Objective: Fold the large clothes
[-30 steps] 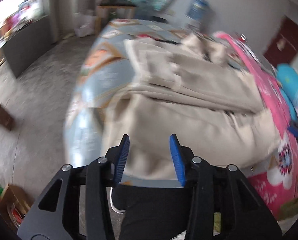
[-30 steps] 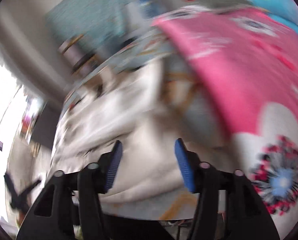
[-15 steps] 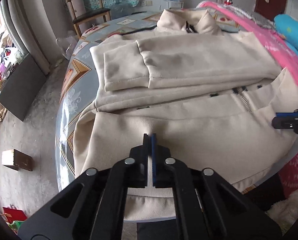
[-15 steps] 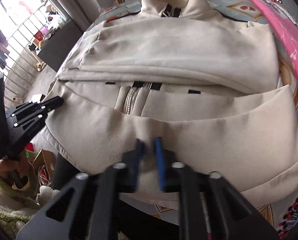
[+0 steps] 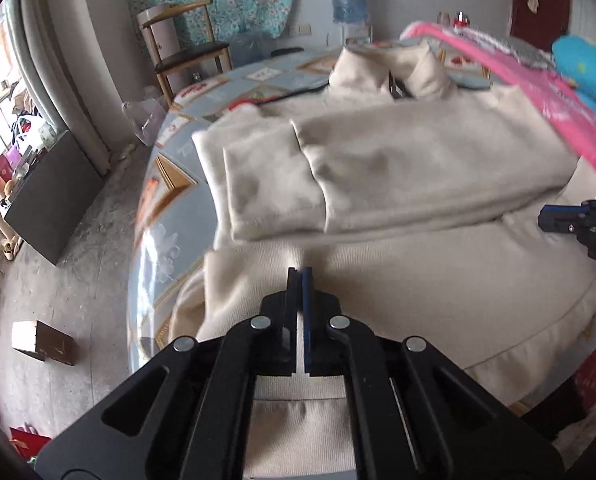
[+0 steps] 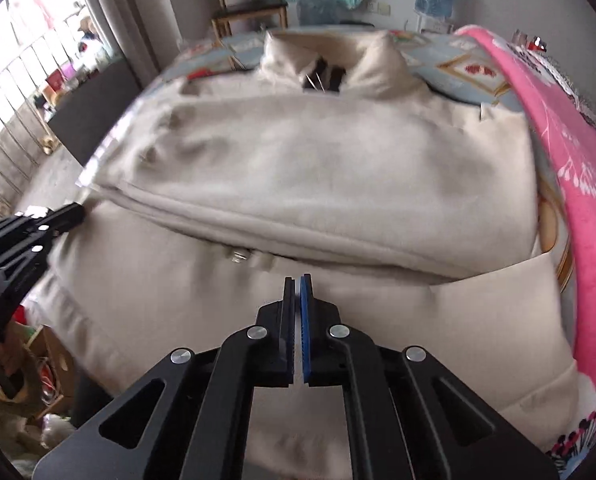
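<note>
A large cream zip jacket [image 5: 398, 168] lies on a round table, collar at the far side, both sleeves folded across its chest; it also fills the right wrist view [image 6: 318, 168]. My left gripper [image 5: 299, 276] is shut on the jacket's bottom hem at its left part and holds it lifted. My right gripper [image 6: 298, 284] is shut on the hem at its right part, also lifted. Each gripper shows at the edge of the other's view: the right one [image 5: 578, 220], the left one [image 6: 26, 236].
The table has a patterned blue cloth [image 5: 170, 184]. A pink blanket [image 6: 570, 152] lies along the jacket's right side. A wooden chair [image 5: 186, 52] stands behind the table. A dark cabinet [image 5: 50, 196] and a small box [image 5: 42, 342] are on the floor at left.
Both grippers went from open to shut on the jacket's bottom hem. Since then they have lifted the hem and carried it toward the folded sleeves.
</note>
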Demonstrator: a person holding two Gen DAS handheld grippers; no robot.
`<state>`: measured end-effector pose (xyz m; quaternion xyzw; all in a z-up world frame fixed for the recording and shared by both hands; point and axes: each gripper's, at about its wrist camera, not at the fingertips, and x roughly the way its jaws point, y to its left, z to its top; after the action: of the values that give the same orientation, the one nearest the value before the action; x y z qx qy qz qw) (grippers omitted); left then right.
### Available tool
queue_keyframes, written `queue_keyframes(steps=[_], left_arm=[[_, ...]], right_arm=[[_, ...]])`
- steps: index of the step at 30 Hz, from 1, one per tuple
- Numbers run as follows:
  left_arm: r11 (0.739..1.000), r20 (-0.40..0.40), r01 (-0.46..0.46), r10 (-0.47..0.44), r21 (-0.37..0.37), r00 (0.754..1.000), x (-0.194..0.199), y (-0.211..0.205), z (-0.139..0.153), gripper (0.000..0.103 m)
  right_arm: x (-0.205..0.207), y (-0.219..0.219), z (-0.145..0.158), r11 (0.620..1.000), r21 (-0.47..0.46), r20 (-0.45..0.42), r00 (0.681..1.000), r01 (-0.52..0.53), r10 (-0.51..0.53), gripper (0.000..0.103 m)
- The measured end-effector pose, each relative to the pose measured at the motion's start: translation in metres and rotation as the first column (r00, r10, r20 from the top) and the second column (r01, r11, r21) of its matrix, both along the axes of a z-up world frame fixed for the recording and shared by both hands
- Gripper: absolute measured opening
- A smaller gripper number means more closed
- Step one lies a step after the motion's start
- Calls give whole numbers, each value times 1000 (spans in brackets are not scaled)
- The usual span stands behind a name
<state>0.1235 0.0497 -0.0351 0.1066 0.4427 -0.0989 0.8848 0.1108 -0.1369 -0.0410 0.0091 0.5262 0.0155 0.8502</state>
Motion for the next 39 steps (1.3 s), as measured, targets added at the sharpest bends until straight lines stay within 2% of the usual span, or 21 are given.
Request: queue_keyframes(steps=[4,6,8,9,10,12,14,19,20,21,22,25,29,31,35,37,39], left_arm=[[998,20,5,-6,56,1000,-2,-6,-9,2],[998,21,3,-5,58,1000,-3,-7,-9,2],[999,16,0,-1,43,1000,-3,-5,-8,2],[999,12,-2,1,34,1000,-2,-3,-8,2],[1000,8,-3,3,28,1000,-1,-3,-8,2],[1000,3,-5,5,19,1000,0,-2,-9,2],[1000,1,-6,6,18,1000,2,-2,-9,2],[1000,5,-16,16,15,1000,3,-2,-10,2],[1000,12,-16,16,14,1000,3,-2,-10,2],[1000,18,-14,14,13,1000,2,-2,-9,2],[1000,28,-11,11,8,1000,1,-2,-6,2],[1000,94,-9,10,-12,996,-6,0,14,2],[998,174,-16,26,-59,984,-6,3,47,2],[999,189,-17,25,-46,982,-1,1,50,2],[1000,131,-17,14,21,991,18,-8,20,2],[998,88,-13,7,66,996,22,-13,-2,2],[995,101,-7,-3,104,995,18,-17,-10,2]], right_arm=[[-4,-26,11,992,105,29,997,64,-68,3],[-13,-59,28,969,206,54,987,136,-150,3],[-25,-86,41,950,248,62,976,188,-209,6],[-32,-99,45,948,237,55,971,212,-231,16],[-36,-105,46,950,216,48,969,227,-242,34],[-42,-108,43,957,178,27,971,228,-237,47],[-41,-102,34,964,173,-9,979,202,-204,47],[-29,-84,2,981,43,-38,982,188,-186,46],[-28,-81,1,983,21,-21,984,180,-180,42],[-26,-76,1,989,-3,-10,989,150,-150,26],[-25,-73,2,991,2,-13,991,134,-134,4],[-29,-68,15,991,-24,27,991,133,-133,4],[-36,-77,44,981,24,128,973,191,-193,3],[-35,-83,53,976,50,156,964,212,-217,3],[-22,-87,32,974,52,127,966,222,-227,3],[-14,-84,12,975,9,103,970,221,-220,3],[-12,-82,1,975,-12,105,970,221,-219,3]])
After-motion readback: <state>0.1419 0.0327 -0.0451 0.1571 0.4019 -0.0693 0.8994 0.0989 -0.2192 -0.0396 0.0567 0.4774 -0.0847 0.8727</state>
